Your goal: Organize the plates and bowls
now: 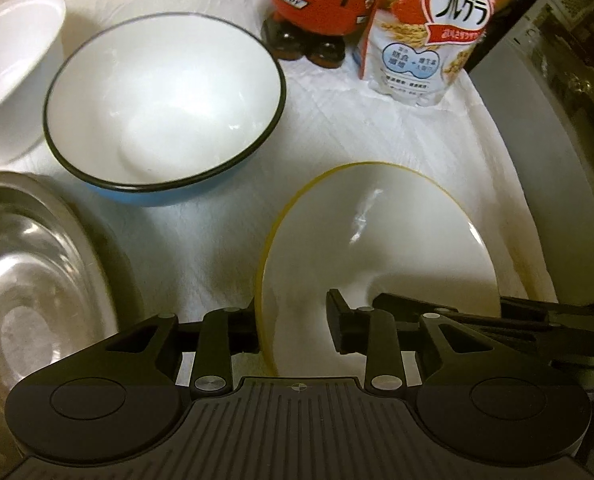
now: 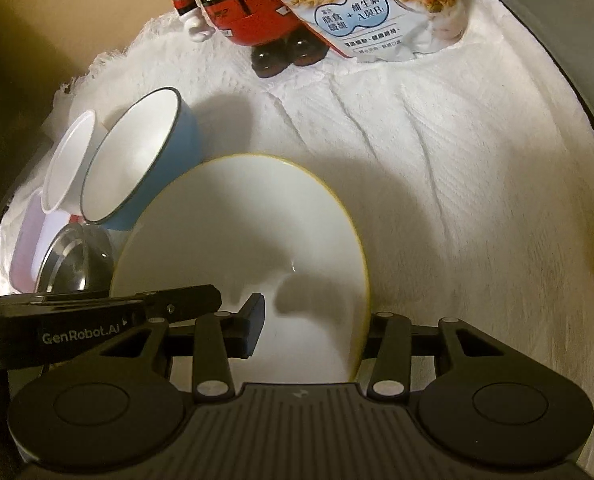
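Left tool (image 1: 295, 326) and right tool (image 2: 315, 332), both spread, straddle opposite plate (image 2: 241, 240) rims.

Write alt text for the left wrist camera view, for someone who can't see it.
The left gripper straddles the left rim of a yellow-rimmed white plate on a white cloth, jaws open. Behind it sit a blue bowl, a white bowl, a steel bowl and a cereal bag.

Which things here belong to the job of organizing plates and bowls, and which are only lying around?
Job: yellow-rimmed plate, with the left gripper and right gripper each straddling its rim; blue bowl; white bowl; steel bowl.

Lying about: red toy figure; cereal bag.
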The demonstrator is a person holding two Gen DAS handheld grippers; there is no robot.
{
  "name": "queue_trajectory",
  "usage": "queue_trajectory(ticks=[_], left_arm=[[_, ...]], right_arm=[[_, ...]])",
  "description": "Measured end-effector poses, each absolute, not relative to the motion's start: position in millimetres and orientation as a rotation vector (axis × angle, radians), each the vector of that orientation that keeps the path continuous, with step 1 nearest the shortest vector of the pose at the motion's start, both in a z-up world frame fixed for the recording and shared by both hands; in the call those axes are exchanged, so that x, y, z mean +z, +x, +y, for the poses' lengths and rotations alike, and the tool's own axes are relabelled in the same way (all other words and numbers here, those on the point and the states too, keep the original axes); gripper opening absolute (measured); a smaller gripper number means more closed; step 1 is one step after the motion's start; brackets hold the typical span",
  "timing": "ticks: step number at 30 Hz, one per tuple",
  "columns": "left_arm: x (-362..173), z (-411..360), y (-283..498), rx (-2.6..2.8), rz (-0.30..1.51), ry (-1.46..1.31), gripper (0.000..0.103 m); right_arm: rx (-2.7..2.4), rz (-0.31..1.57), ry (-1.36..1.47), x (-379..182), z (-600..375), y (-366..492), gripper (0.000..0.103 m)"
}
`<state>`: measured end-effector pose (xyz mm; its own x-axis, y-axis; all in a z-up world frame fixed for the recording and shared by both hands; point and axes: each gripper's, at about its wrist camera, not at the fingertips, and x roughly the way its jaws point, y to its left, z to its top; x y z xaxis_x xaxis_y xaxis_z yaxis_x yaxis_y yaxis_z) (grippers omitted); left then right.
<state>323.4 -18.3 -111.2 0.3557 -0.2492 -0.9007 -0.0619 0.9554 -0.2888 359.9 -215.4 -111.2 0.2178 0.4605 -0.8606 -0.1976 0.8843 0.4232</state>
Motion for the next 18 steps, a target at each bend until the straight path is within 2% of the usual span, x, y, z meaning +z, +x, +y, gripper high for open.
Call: queue_trajectory(ticks=[9, 18], left_arm=[[-56, 3, 302, -0.164, 1.075, -0.29, 0.033], [0, 63, 262, -0.137, 0.962, -0.315, 0.033]], right_arm=[[0.506, 1.176, 0.219, -68, -200, 340, 0.044], [0.606, 1.085, 0.198, -11, -143, 323, 0.044]])
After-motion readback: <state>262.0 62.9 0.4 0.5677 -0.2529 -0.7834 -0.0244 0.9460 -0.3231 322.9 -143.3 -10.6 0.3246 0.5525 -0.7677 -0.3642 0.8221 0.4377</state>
